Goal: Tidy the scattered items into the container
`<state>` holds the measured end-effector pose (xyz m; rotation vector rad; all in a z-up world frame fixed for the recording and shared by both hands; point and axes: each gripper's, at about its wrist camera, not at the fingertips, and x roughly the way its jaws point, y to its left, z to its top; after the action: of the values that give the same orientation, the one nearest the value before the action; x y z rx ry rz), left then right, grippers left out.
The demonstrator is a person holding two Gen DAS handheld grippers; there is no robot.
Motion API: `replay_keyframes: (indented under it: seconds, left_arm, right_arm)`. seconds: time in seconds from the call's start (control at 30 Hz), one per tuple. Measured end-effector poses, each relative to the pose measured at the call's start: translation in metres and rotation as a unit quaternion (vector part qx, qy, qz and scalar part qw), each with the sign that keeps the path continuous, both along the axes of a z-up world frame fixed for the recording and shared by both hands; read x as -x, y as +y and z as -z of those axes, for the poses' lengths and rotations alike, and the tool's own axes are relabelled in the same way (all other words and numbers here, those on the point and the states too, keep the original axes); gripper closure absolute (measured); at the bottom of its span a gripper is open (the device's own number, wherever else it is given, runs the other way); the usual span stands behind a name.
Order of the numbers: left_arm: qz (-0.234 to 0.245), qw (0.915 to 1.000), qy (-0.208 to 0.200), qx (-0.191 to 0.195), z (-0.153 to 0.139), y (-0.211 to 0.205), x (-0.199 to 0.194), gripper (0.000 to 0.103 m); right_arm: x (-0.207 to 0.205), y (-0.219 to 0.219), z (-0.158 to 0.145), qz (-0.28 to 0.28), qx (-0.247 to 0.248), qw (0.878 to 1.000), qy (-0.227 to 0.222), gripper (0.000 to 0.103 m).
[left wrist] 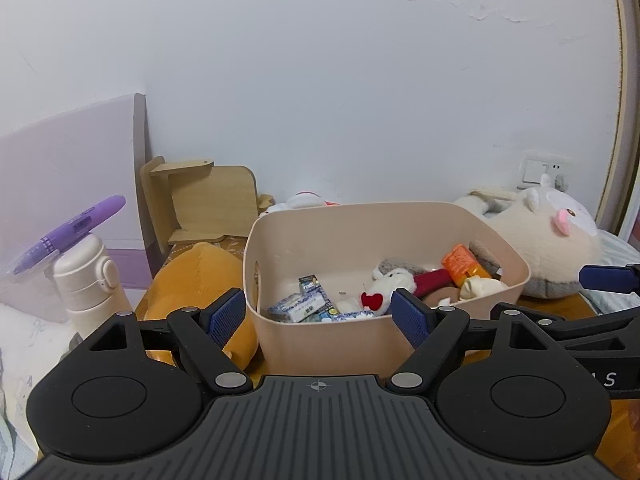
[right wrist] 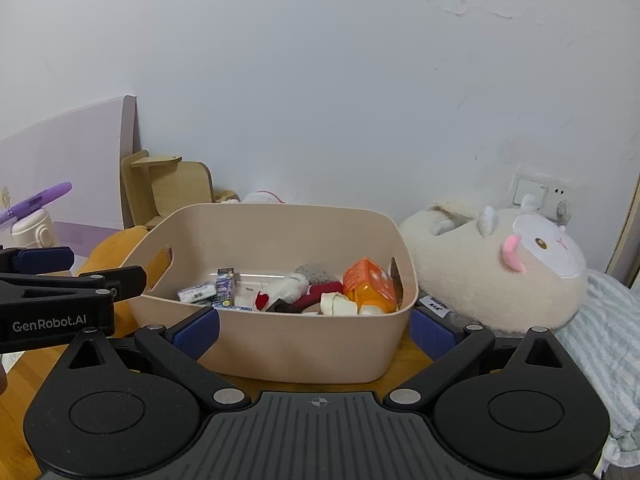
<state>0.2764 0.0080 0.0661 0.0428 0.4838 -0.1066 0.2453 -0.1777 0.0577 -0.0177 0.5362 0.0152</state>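
A beige plastic bin [left wrist: 332, 344] stands on the wooden table; it also shows in the right wrist view [right wrist: 304, 356]. Inside lie a small white plush with a red heart [left wrist: 390, 284], an orange pack [left wrist: 464, 266], blue-white packets [left wrist: 300, 308] and cream rolls [left wrist: 480, 286]. The orange pack [right wrist: 370, 280] and the packets [right wrist: 208, 290] show in the right wrist view too. My left gripper [left wrist: 320, 316] is open and empty in front of the bin's near wall. My right gripper [right wrist: 314, 334] is open and empty, its fingers either side of the bin's near wall.
An orange plush [left wrist: 192, 280] lies left of the bin. A large cream sheep plush [right wrist: 500, 272] lies to its right on striped bedding [right wrist: 600, 340]. A cream bottle [left wrist: 90, 280] with a purple pen [left wrist: 68, 232] stands far left. A wooden stand [left wrist: 204, 200] leans against the wall.
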Motion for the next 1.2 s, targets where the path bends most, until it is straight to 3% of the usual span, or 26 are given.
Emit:
replay_keyframes:
  seconds: [0.37, 0.67, 1.2]
  left_arm:
    - [0.001, 0.9998, -0.018, 0.005, -0.01, -0.003, 0.04, 0.022]
    - [0.003, 0.9997, -0.021, 0.014, -0.014, 0.0, 0.074, 0.022]
    - [0.001, 0.9993, -0.03, 0.022, -0.003, 0.007, 0.133, 0.022]
  right_arm:
    - [0.039, 0.0, -0.007, 0.006, -0.013, 1.0, -0.018, 0.0]
    - [0.072, 0.006, -0.008, 0.02, 0.009, 0.999, -0.03, 0.0]
    - [0.134, 0.012, -0.007, 0.019, -0.015, 0.999, -0.043, 0.0]
